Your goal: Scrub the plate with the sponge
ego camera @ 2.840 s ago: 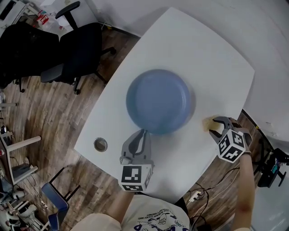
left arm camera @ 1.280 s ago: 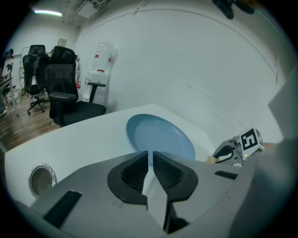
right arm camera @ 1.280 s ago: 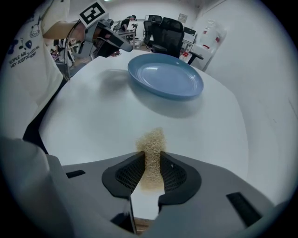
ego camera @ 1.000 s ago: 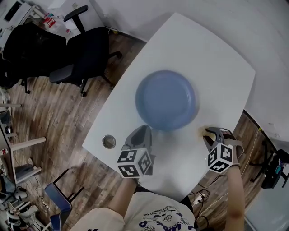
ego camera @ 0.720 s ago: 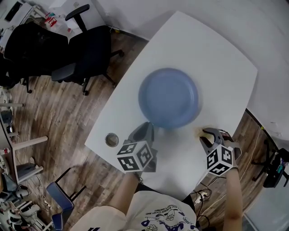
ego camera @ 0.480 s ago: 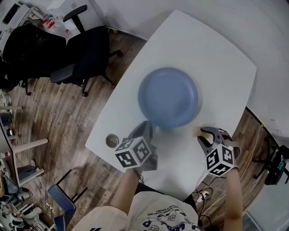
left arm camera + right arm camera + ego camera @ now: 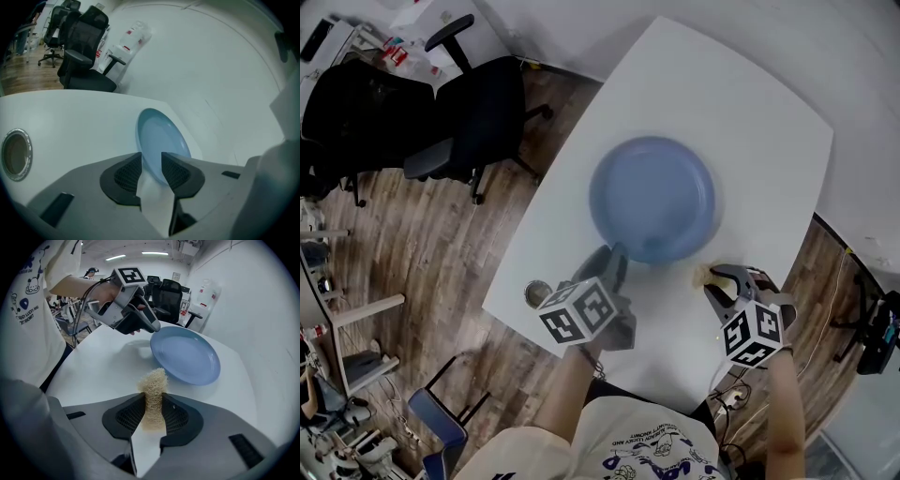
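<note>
A round blue plate (image 7: 652,199) lies on the white table (image 7: 722,103). My left gripper (image 7: 617,253) reaches its near rim from the front, and in the left gripper view the plate (image 7: 161,140) has its rim pinched between the jaws of the left gripper (image 7: 151,171). To the right of the plate, my right gripper (image 7: 712,279) points steeply down just above the table. It is shut on a tan, fibrous sponge (image 7: 153,394), which sticks out past the jaws of the right gripper (image 7: 153,413). The sponge (image 7: 701,275) stands apart from the plate (image 7: 187,355).
A round metal grommet (image 7: 536,292) is set in the table near its front left edge, left of the left gripper. Black office chairs (image 7: 459,112) stand on the wood floor beyond the table's left side. A white wall runs along the far right.
The left gripper has rolled about its own axis while staying at the plate's near rim. The right gripper has shifted left toward the plate, carrying the sponge.
</note>
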Demonstrator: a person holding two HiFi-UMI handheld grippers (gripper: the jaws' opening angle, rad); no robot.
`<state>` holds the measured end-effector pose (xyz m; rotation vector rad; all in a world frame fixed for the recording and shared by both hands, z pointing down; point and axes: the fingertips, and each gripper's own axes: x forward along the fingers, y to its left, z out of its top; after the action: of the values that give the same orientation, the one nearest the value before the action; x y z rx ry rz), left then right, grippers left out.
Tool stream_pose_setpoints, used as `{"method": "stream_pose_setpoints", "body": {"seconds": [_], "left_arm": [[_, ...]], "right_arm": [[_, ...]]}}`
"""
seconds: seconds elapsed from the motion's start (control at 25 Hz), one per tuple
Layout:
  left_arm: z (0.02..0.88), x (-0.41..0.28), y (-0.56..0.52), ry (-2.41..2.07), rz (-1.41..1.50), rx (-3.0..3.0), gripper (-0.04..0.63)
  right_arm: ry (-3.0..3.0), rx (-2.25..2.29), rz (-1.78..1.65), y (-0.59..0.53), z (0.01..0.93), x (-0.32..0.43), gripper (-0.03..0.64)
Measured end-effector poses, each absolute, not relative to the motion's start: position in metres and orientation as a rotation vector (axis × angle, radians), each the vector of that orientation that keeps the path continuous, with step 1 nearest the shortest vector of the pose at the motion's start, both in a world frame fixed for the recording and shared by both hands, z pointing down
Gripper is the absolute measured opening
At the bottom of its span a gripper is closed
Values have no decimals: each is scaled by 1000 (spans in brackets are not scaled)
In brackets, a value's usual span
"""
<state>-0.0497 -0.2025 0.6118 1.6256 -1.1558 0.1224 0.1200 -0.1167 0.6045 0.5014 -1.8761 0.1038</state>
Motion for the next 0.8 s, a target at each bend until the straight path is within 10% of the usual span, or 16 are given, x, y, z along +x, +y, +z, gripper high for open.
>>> {"method": "stream_pose_setpoints", "body": {"seconds": [0.8], "left_arm": [[646,-49,-226,-1159,131,1468,91]], "right_arm": [[-1896,499,147,-120,609,112,109]]}}
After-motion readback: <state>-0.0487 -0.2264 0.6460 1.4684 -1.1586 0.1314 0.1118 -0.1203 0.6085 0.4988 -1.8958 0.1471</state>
